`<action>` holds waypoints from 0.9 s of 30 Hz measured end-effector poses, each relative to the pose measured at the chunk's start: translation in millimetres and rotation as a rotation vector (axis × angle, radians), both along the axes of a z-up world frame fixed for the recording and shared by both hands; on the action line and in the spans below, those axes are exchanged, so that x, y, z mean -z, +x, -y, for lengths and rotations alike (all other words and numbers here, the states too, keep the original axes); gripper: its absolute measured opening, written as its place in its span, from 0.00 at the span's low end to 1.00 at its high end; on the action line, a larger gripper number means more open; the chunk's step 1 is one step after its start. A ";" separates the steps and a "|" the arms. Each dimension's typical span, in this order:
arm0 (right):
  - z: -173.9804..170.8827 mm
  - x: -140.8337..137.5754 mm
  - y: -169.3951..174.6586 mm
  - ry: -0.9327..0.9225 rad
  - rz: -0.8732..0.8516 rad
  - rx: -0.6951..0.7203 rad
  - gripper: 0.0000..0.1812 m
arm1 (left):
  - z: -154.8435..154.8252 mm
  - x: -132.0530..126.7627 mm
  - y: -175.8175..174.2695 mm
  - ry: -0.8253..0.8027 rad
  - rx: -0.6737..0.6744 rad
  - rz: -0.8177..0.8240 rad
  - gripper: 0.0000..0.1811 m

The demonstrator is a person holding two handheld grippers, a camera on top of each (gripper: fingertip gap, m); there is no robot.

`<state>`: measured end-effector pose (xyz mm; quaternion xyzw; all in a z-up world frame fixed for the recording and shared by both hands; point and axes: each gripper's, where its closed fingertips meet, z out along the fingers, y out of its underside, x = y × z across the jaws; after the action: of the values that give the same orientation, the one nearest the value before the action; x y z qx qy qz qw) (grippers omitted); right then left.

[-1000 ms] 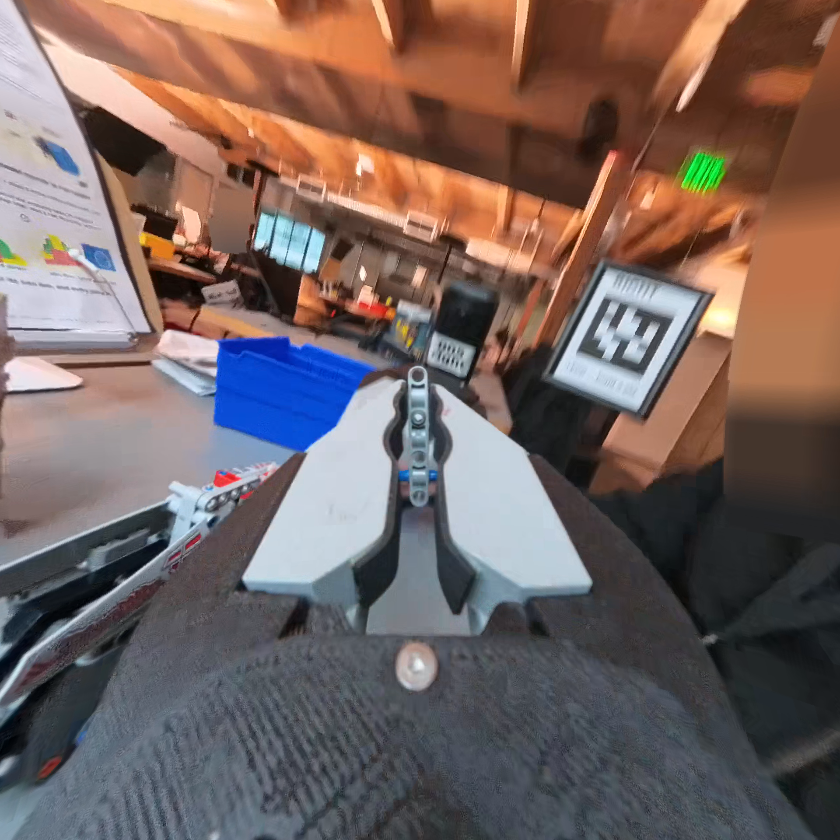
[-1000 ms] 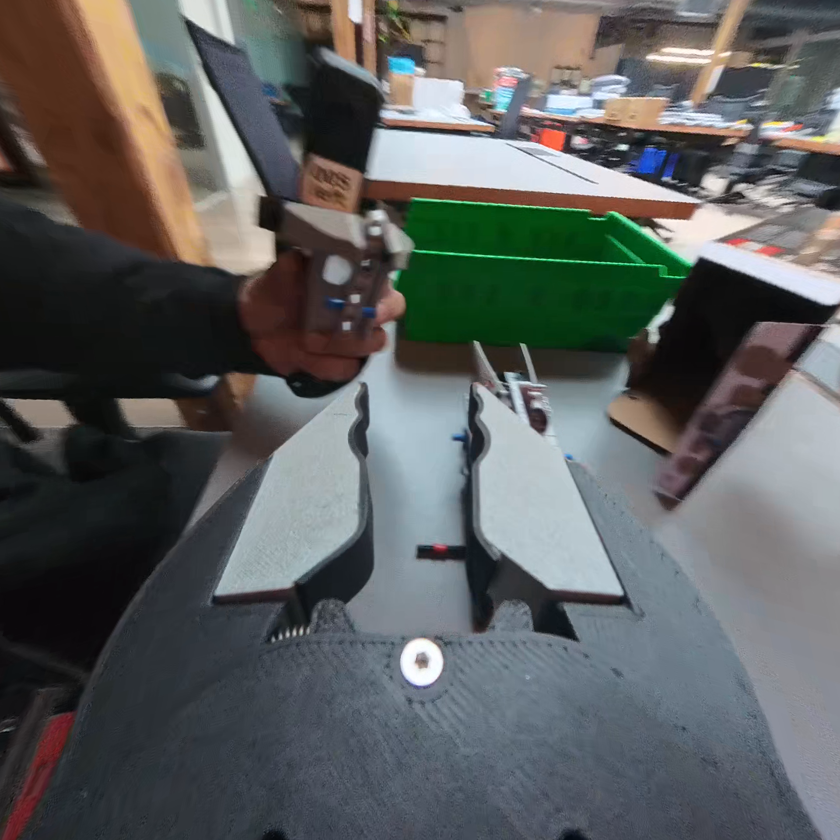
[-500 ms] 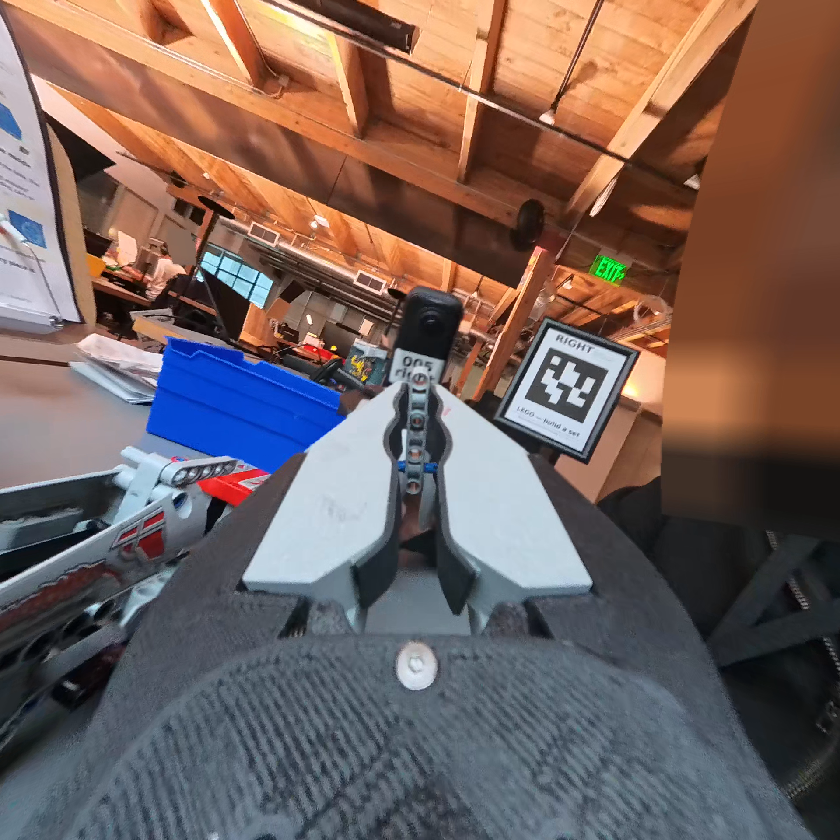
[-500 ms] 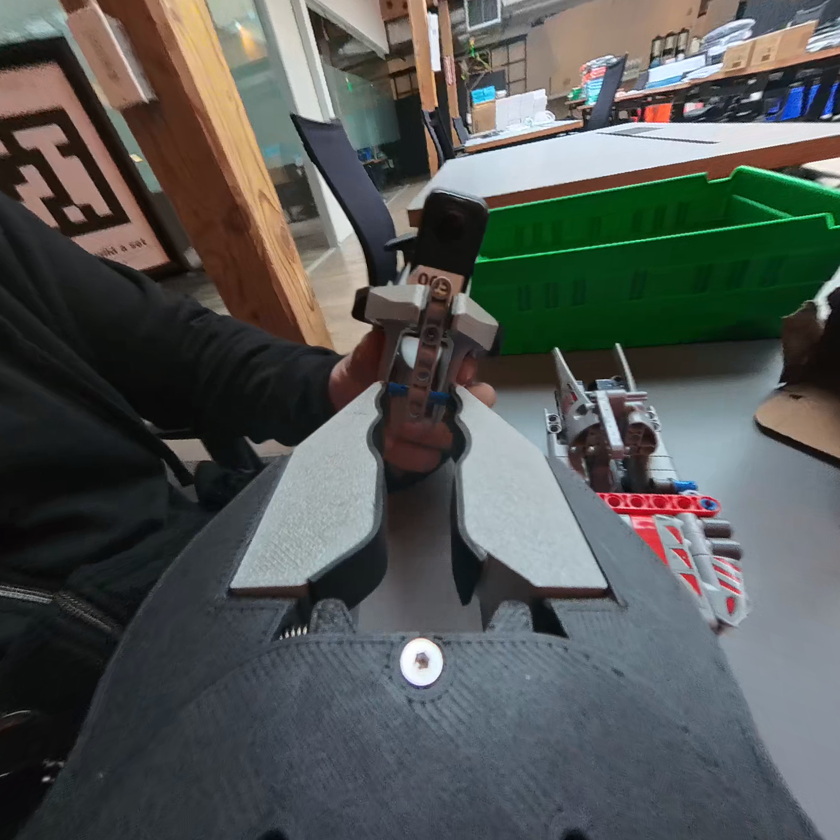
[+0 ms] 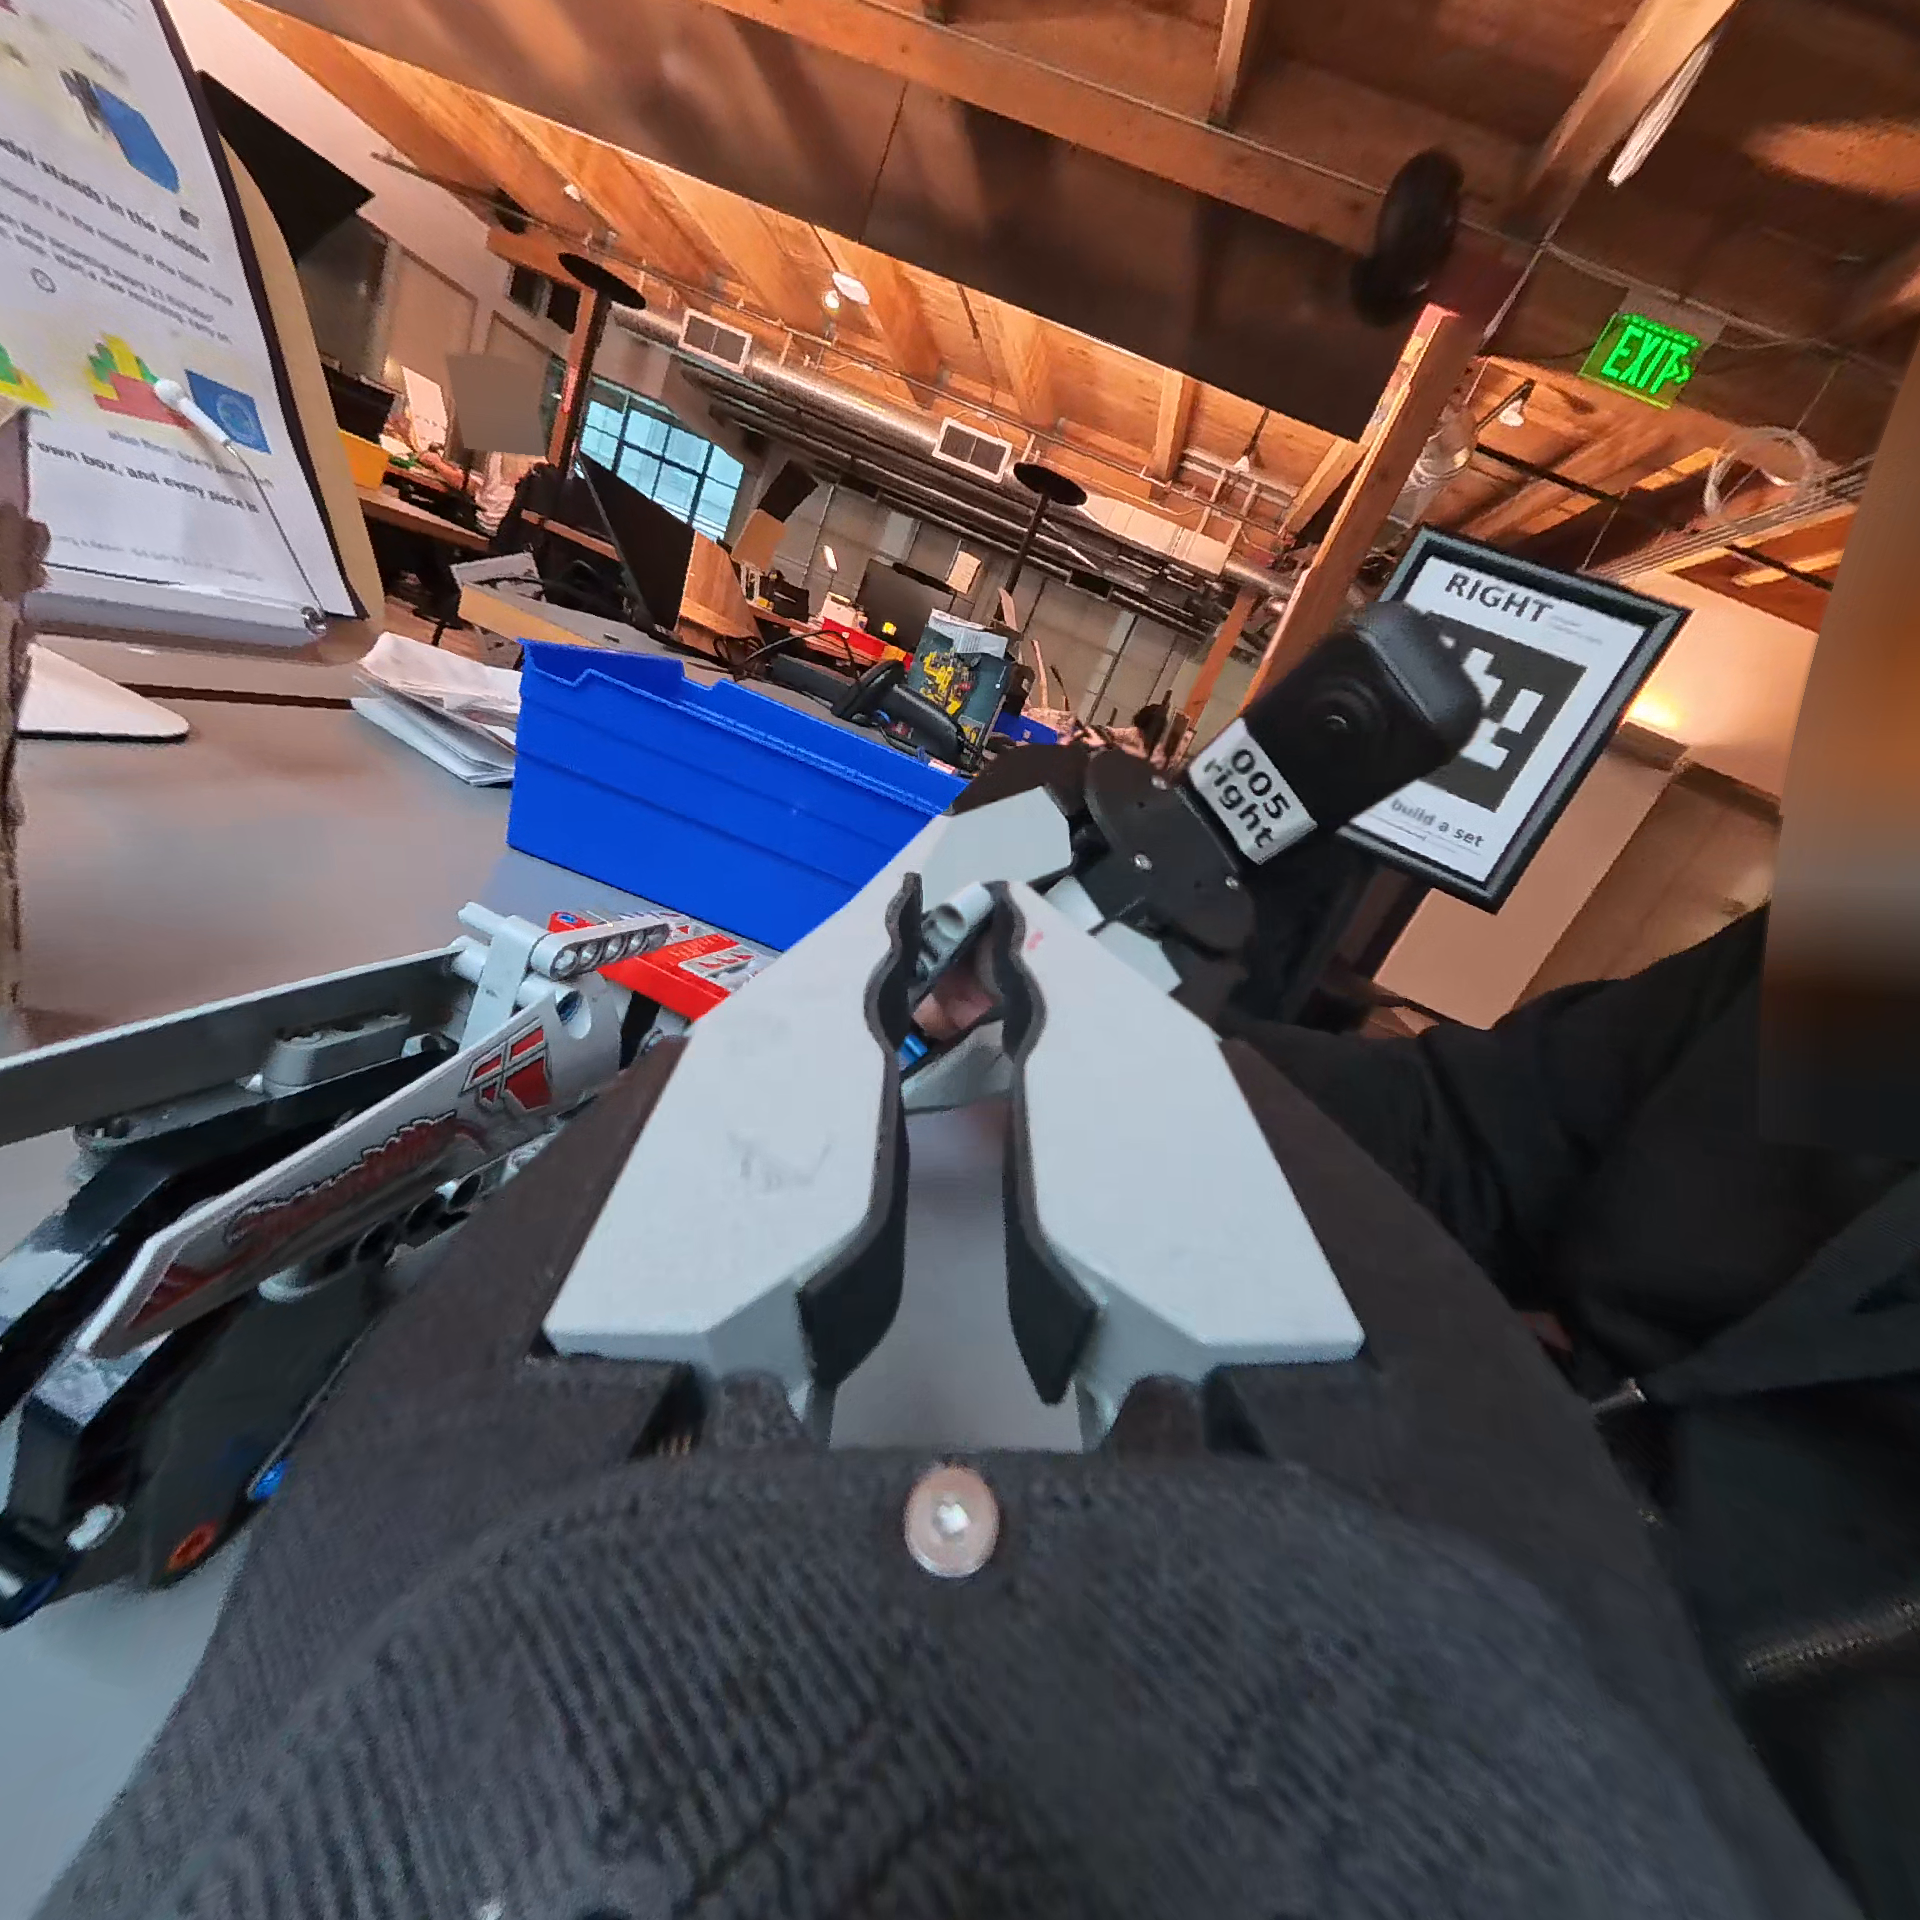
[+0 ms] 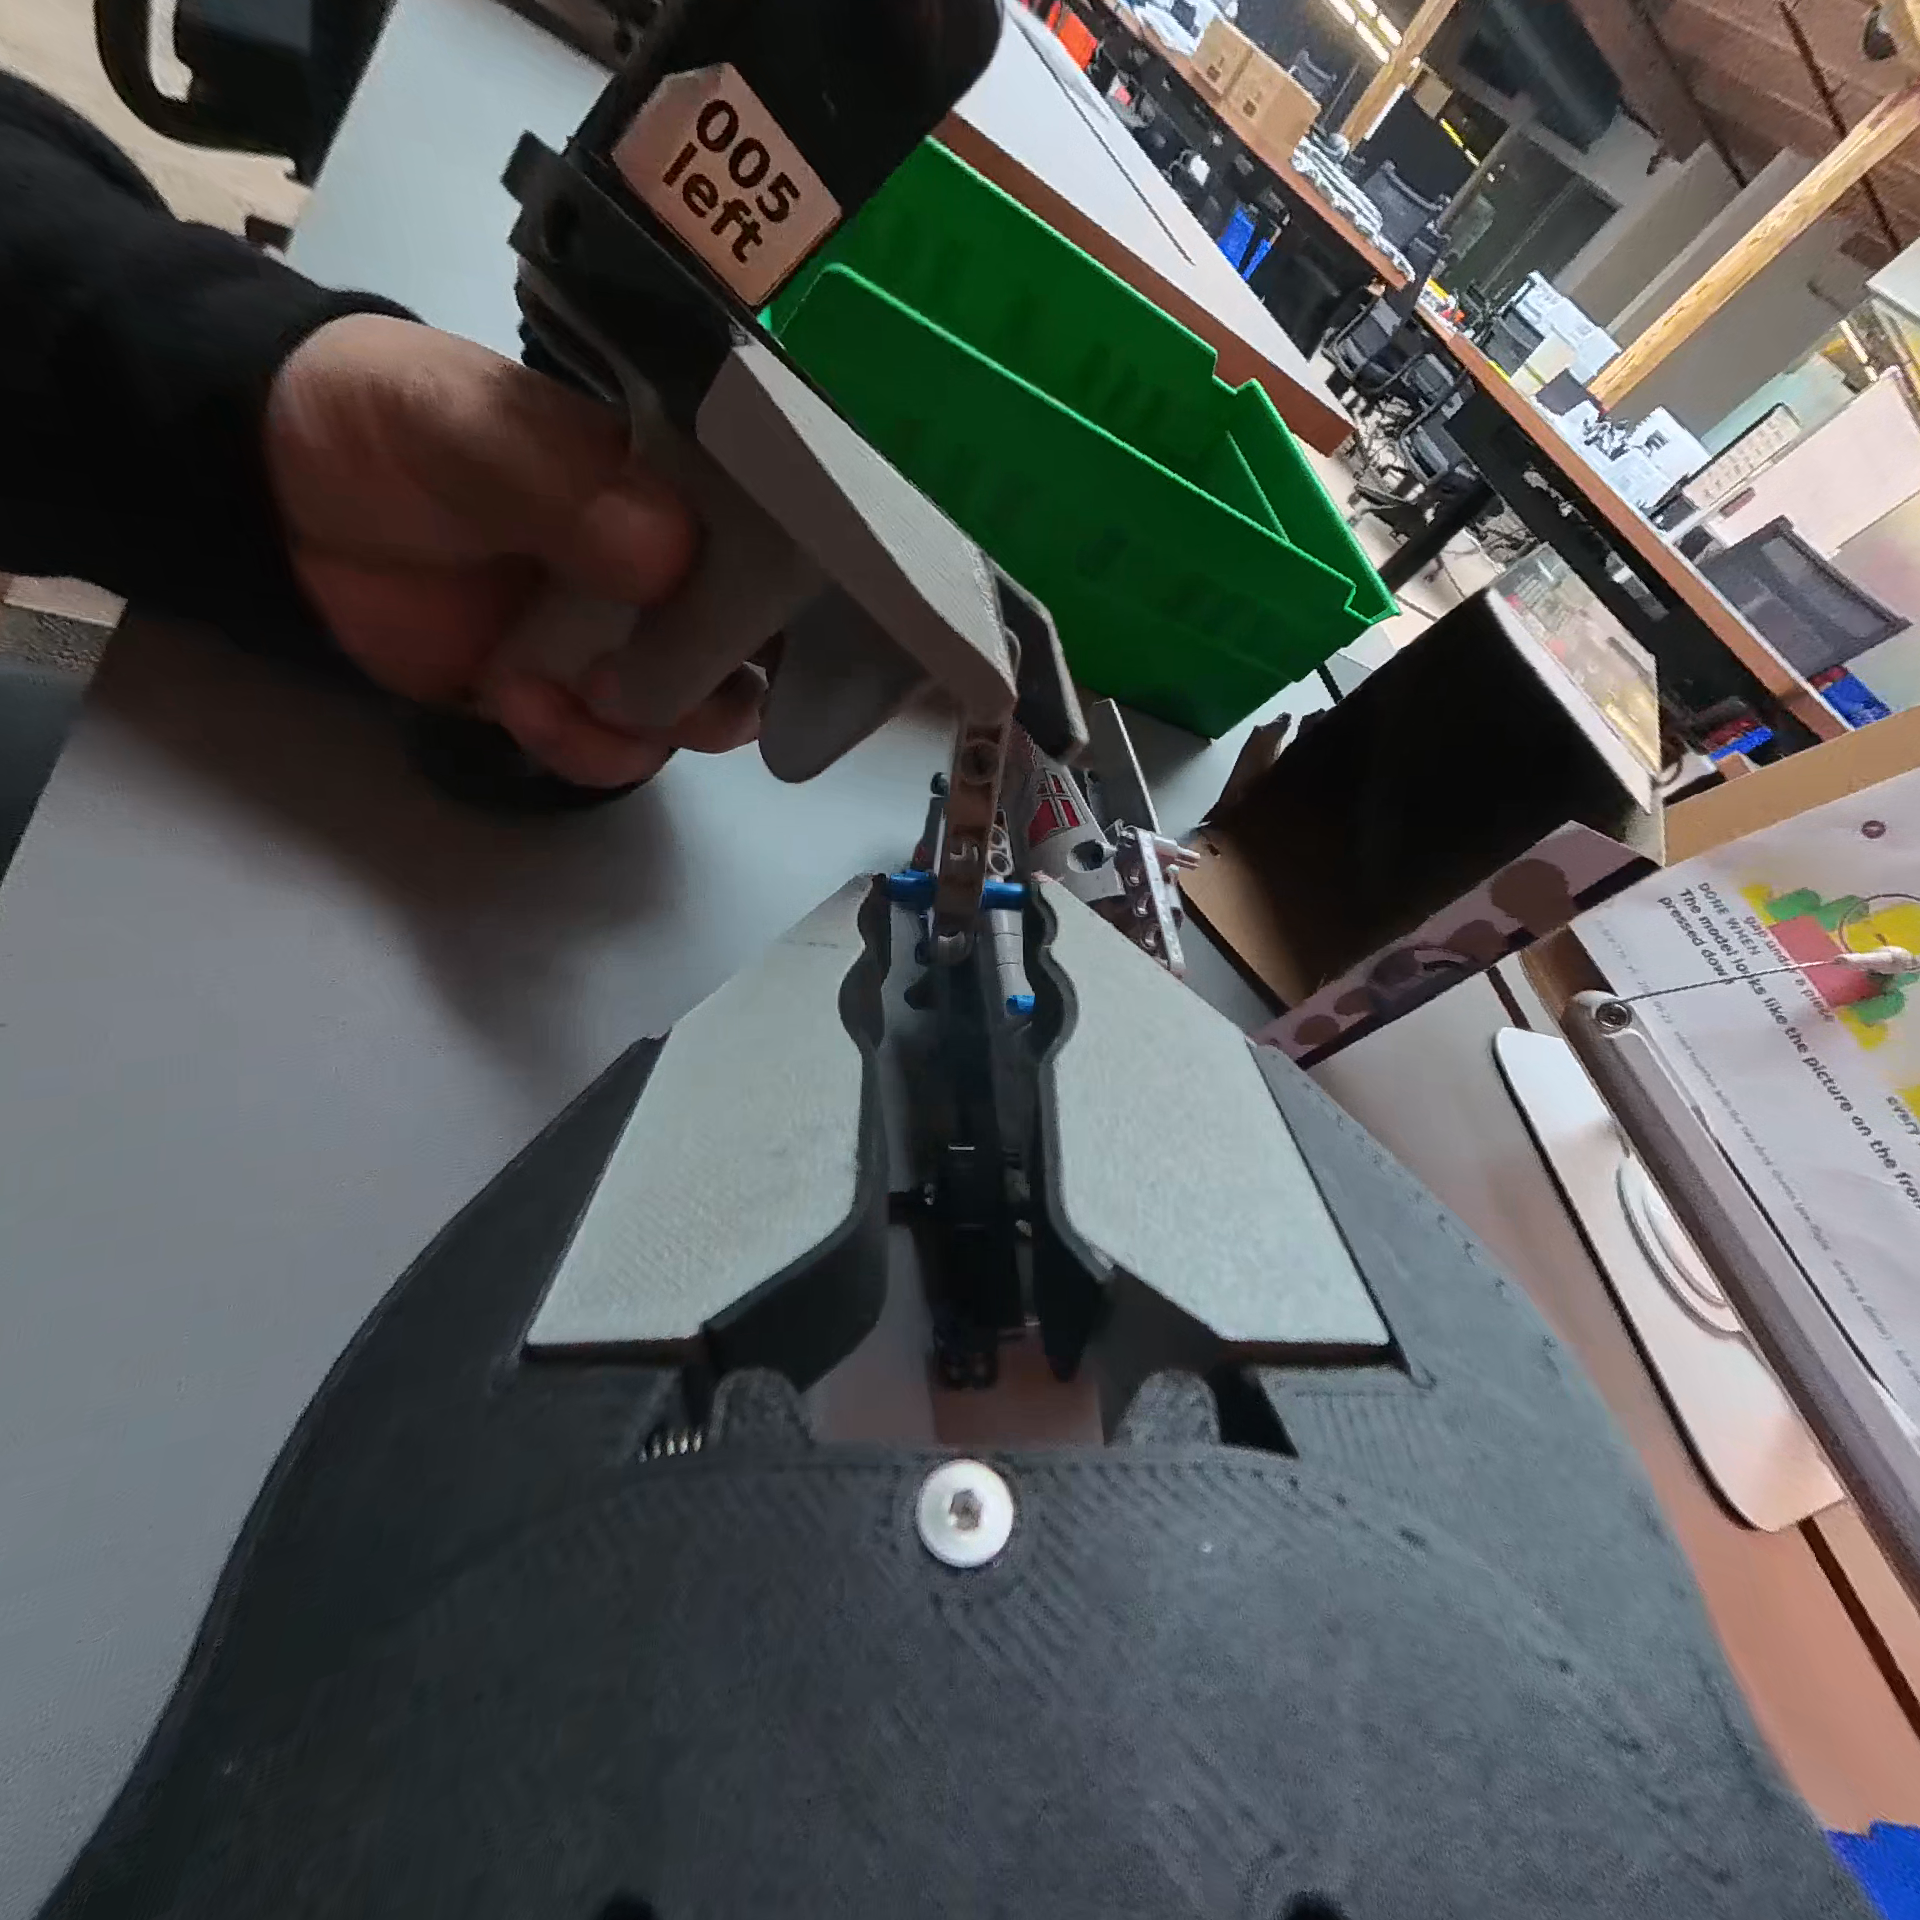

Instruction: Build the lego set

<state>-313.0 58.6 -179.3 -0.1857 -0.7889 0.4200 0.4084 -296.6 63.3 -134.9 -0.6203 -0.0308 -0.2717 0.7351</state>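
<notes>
Left to right, right wrist view. A hand (image 6: 468,561) in a dark sleeve grips the left gripper (image 6: 1013,717), which comes in from upper left, its jaws clamped on the top of a grey lego beam (image 6: 971,831). The beam hangs down with blue pins (image 6: 906,889) through its lower part, likely so the free end is offered across.

The right gripper (image 6: 961,940) has its jaws apart, one at each side of the beam's lower end, close by the pins; I cannot tell whether the pads touch them. This looks like a hand-over or re-grip.

Beyond the tips, on the grey table (image 6: 208,1039), lies the part-built lego model (image 6: 1070,821), in front of the green bin (image 6: 1091,499).

Left wrist view: the model (image 5: 343,1122) lies left of the tongs, blue bin (image 5: 707,790) behind.
</notes>
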 end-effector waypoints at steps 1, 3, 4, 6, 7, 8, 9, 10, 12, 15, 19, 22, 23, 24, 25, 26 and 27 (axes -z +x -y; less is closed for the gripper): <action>-0.7 -0.6 0.1 -0.003 -0.002 0.000 0.12 | 1.0 0.4 -0.5 -0.005 0.002 -0.010 0.06; -1.6 -1.1 0.0 0.001 -0.008 0.003 0.12 | 3.0 2.1 -2.7 -0.020 0.008 -0.020 0.06; -1.7 -1.1 0.0 0.008 -0.012 0.005 0.12 | 4.1 3.0 -2.9 -0.030 0.020 -0.021 0.06; -1.7 -0.1 -0.3 0.030 -0.020 0.010 0.12 | 5.5 5.7 -3.6 -0.055 0.042 -0.012 0.06; -2.1 0.7 -0.7 0.045 -0.025 0.016 0.12 | 5.7 7.5 -4.5 -0.071 0.049 -0.004 0.06; -2.3 1.4 -1.1 0.059 -0.032 0.019 0.12 | 6.1 8.6 -4.3 -0.082 0.060 0.002 0.06; -2.4 2.4 -1.4 0.072 -0.037 0.020 0.12 | 6.4 9.9 -4.1 -0.094 0.071 0.005 0.06; -2.5 3.7 -1.6 0.085 -0.039 0.022 0.12 | 6.8 12.1 -3.9 -0.117 0.082 0.005 0.06; -2.0 6.7 -1.7 0.111 -0.040 0.020 0.12 | 9.9 14.0 1.9 -0.172 0.132 -0.040 0.14; 1.0 8.8 0.4 0.110 -0.022 -0.001 0.12 | 17.1 11.2 9.3 -0.246 0.111 -0.281 0.28; 8.3 17.0 7.4 0.064 0.075 -0.073 0.11 | 30.9 17.2 4.7 -0.342 -0.067 -0.780 0.27; 21.2 19.4 20.8 -0.058 0.214 -0.188 0.11 | 38.6 24.5 7.0 -0.341 -0.140 -1.081 0.22; 24.6 22.2 26.4 -0.101 0.292 -0.229 0.11 | 40.1 27.1 12.7 -0.325 -0.133 -1.158 0.20; 27.5 25.0 32.2 -0.137 0.370 -0.271 0.11 | 40.2 28.0 16.7 -0.308 -0.137 -1.212 0.19; 29.4 26.4 36.9 -0.168 0.429 -0.303 0.11 | 39.4 29.3 21.1 -0.298 -0.135 -1.242 0.18; 29.5 26.5 38.3 -0.188 0.458 -0.314 0.11 | 39.2 34.4 27.5 -0.301 -0.100 -1.268 0.17; 27.5 24.9 36.1 -0.192 0.446 -0.302 0.11 | 38.7 40.5 31.1 -0.318 -0.075 -1.293 0.15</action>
<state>-276.9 31.1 -204.2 -0.1918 -0.8345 0.4978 0.1381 -265.5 24.6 -175.4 -0.7578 0.3549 0.1885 0.5141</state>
